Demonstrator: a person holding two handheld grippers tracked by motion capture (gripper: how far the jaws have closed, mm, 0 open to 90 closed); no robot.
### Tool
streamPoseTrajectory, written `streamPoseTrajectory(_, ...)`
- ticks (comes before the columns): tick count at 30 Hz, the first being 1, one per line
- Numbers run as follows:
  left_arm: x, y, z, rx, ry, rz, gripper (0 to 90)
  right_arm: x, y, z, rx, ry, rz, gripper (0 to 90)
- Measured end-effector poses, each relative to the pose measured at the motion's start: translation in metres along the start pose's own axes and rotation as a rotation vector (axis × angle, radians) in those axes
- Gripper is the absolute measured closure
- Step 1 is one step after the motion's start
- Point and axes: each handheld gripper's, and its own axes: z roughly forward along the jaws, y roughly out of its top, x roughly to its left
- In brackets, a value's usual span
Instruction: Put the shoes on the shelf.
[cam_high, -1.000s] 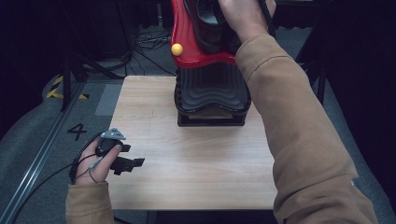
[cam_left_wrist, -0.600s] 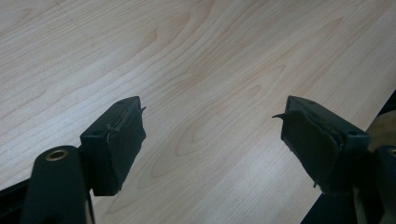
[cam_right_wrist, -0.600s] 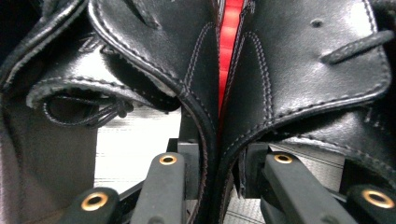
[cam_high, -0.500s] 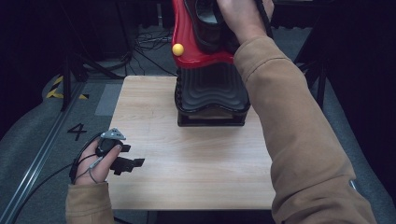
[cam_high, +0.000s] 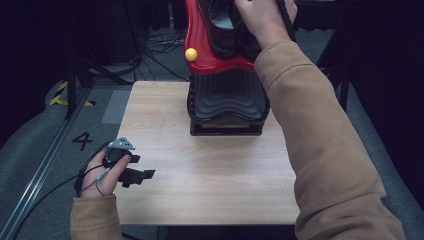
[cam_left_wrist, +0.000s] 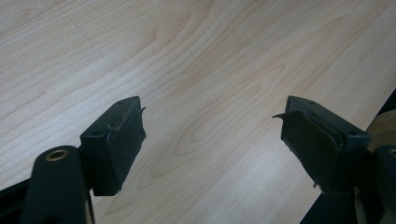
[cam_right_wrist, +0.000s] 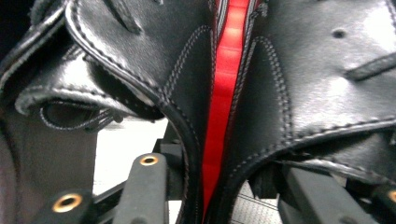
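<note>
Desk (cam_high: 210, 170) of pale wood grain, seen from the high view, occupying the centre of the frame. Left hand-held gripper (cam_high: 145, 175) rests low at the lower left of the frame over the desk's near-left part, held by the left hand (cam_high: 102, 172); a cable (cam_high: 45, 192) trails from it toward the lower left. In the left gripper view its two black jaws stand wide apart with bare wood between them, holding nothing. A red and black stand (cam_high: 225, 65) sits on the desk's far edge at upper centre: a ribbed black base (cam_high: 227, 100) below, a red body above, and a small yellow ball (cam_high: 190, 54) on the red part's left side. Black shoes (cam_high: 225, 25) sit in the top of the stand. The right hand (cam_high: 262, 20), in a tan sleeve (cam_high: 320, 150), reaches to the top of the stand at the upper edge of the frame. In the right gripper view, stitched black leather (cam_right_wrist: 327, 70) lies on either side of a red strip (cam_right_wrist: 224, 93), with the right hand-held gripper's jaws low in the frame on either side of the leather; whether they clamp it cannot be told.
</note>
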Motion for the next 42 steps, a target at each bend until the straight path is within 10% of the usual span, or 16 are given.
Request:
streamPoseTrajectory(17, -0.004, 0.003, 0.003, 0.01, 0.001, 0.007, 21.9, -0.004, -0.015, -0.02, -0.028, 0.082, -0.019, 53.3)
streamPoseTrajectory(31, -0.008, 0.004, -0.001, 0.011, 0.017, 0.02, 21.8, -0.045, -0.049, -0.077, -0.085, 0.298, -0.141, 49.3)
streamPoseTrajectory(42, -0.009, 0.003, -0.002, 0.01, 0.02, 0.009, 21.8, -0.082, -0.079, -0.126, -0.112, 0.339, -0.179, 48.0)
